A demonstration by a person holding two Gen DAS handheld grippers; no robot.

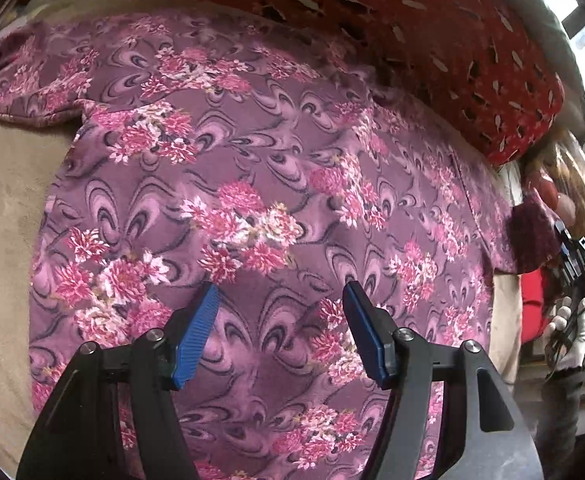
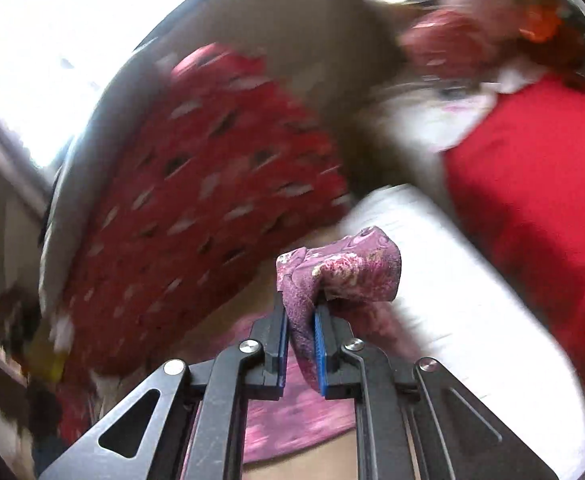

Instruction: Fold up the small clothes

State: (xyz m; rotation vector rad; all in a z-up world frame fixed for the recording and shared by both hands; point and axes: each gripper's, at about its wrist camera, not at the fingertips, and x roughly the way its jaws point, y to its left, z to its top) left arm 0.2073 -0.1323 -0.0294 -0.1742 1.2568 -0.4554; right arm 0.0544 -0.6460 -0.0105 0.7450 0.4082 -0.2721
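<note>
The left tongs (image 1: 280,304) stood wide apart, empty, hovering just above the garment (image 1: 252,184), a purple floral piece spread flat on a tan bed (image 1: 4,208). The right tongs (image 2: 300,316) were clamped on a bunched corner of the garment (image 2: 344,272), lifted clear. Only the left view showed the cloth's full spread and the right hand (image 1: 568,328); the right view, blurred, showed the red pillow (image 2: 212,184) and a bright window (image 2: 72,40).
</note>
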